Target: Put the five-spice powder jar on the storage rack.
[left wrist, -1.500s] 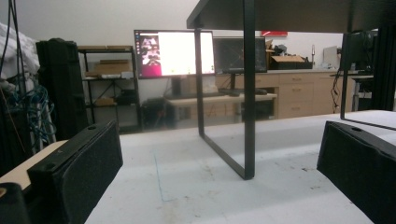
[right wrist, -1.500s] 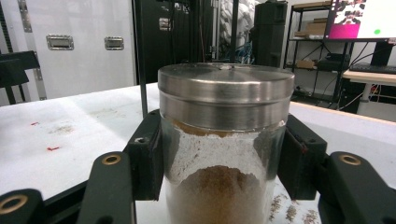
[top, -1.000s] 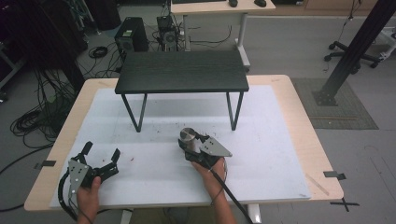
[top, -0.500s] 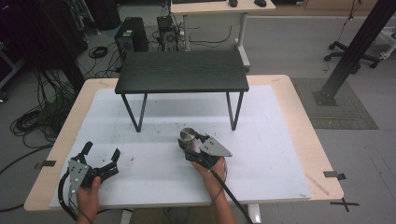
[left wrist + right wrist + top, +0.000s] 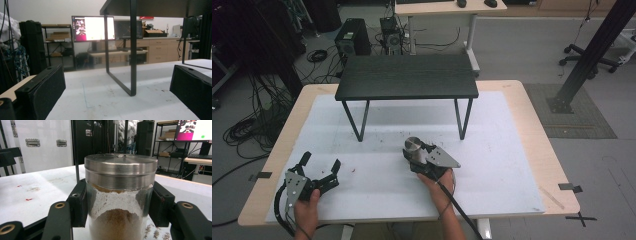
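**Jar held upright in the right jaws, shelf ahead**

Nothing is seen to have moved since the earlier frames; both hands are kept in place. At the left, the left gripper (image 5: 319, 167) is rested on the table (image 5: 512, 150) with its jaws spread wide and empty. Further right, the jar (image 5: 120, 195) is clamped upright between the jaws of the right gripper (image 5: 412, 152), lid on top. The shelf (image 5: 407, 76) lies just beyond it, nearer the right hand.
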